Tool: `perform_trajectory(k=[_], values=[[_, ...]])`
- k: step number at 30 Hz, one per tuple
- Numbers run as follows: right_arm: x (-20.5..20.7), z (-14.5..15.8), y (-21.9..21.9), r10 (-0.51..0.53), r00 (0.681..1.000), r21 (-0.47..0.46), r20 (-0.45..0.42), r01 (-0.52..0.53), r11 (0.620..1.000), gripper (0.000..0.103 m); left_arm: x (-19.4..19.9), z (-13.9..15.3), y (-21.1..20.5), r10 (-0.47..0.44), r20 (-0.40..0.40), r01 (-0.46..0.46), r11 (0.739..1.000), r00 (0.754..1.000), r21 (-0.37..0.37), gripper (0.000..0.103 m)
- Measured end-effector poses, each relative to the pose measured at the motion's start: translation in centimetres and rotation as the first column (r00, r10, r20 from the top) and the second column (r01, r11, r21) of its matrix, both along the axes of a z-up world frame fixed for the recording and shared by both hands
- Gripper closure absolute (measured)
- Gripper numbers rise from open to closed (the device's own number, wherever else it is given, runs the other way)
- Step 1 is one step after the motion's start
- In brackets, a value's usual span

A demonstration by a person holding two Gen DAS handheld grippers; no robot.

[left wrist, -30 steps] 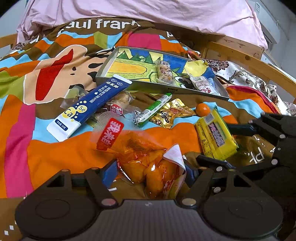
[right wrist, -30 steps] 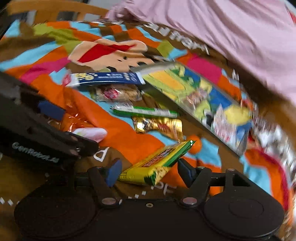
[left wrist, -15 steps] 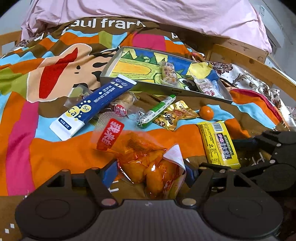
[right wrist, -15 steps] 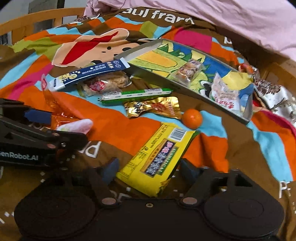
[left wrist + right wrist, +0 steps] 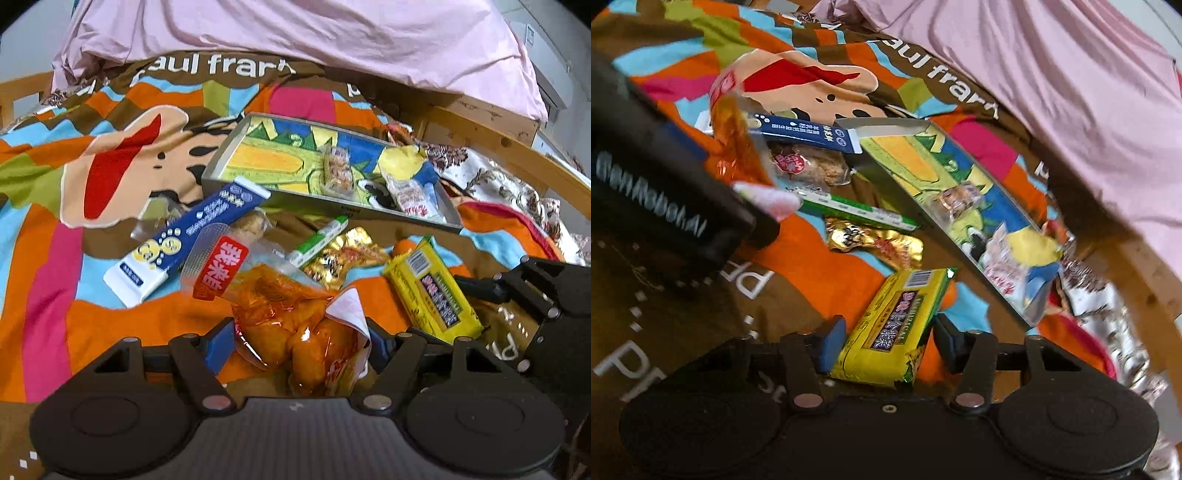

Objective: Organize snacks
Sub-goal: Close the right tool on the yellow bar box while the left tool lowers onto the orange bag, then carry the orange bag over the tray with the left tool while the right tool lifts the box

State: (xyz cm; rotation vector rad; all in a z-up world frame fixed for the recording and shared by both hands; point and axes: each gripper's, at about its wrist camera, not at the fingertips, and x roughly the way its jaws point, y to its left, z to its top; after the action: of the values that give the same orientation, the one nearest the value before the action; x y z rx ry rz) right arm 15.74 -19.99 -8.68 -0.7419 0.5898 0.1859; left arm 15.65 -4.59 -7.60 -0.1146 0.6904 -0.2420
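My left gripper (image 5: 299,343) is shut on a clear orange snack bag (image 5: 295,325) with a red label, held just above the blanket. My right gripper (image 5: 886,343) is shut on a yellow-green packet (image 5: 894,325), which also shows at the right in the left wrist view as the yellow packet (image 5: 432,288). The cartoon-printed tray (image 5: 332,205) lies beyond both grippers and holds two small wrapped snacks. In the right wrist view the tray (image 5: 897,192) runs diagonally ahead. The left gripper's body (image 5: 665,184) and its orange bag (image 5: 735,140) fill the left side.
Loose on the colourful blanket before the tray lie a blue tube box (image 5: 184,240), a green stick pack (image 5: 321,236), a gold packet (image 5: 343,258), a pastry pack (image 5: 809,166) and a small orange fruit (image 5: 402,245). A pink quilt (image 5: 295,37) and wooden bed rail (image 5: 517,147) lie behind.
Both grippers have risen with their packets. The yellow packet has come off the blanket and now tilts toward the tray; the right wrist view has rolled sideways.
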Motion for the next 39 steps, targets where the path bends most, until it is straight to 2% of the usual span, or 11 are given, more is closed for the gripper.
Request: perform_trajectory(k=[3,7,8,13,18,23,33,39], values=[[0.3,-0.3,0.0,0.012,1.000,-0.037,0.015,-0.011,0.999,0.054,0.1,0.5,-0.2,0.006,0.012,-0.006,1.000,1.000,-0.001,0.028],[0.5,0.1,-0.5,-0.005,1.000,0.010,-0.001,0.005,1.000,0.056,0.1,0.9,-0.3,0.017,0.020,-0.017,1.000,1.000,-0.010,0.028],[0.4,0.1,-0.4,0.001,1.000,0.007,0.006,-0.001,1.000,0.060,0.1,0.9,-0.3,0.021,0.019,-0.020,1.000,1.000,-0.014,0.028],[-0.2,-0.3,0.6,0.047,0.998,-0.063,0.043,-0.044,0.997,0.062,0.1,0.8,-0.1,0.030,0.012,-0.030,0.999,0.999,-0.019,0.028],[-0.4,0.3,0.6,0.069,0.997,0.016,0.029,-0.069,0.997,0.061,0.1,0.7,0.1,0.031,0.010,-0.031,0.999,0.999,-0.021,0.028],[-1.5,-0.3,2.0,0.160,0.985,-0.064,0.068,-0.156,0.986,0.061,0.3,0.5,0.4,0.043,0.002,-0.043,0.999,0.999,-0.027,0.028],[-1.8,-0.8,2.5,0.178,0.979,-0.161,0.097,-0.161,0.974,0.065,0.3,0.6,0.4,0.052,0.009,-0.052,0.998,0.999,-0.029,0.028],[-2.1,-0.6,2.7,0.240,0.961,-0.231,0.138,-0.205,0.951,0.067,0.8,1.1,0.2,0.055,0.015,-0.054,0.998,0.998,-0.028,0.028]])
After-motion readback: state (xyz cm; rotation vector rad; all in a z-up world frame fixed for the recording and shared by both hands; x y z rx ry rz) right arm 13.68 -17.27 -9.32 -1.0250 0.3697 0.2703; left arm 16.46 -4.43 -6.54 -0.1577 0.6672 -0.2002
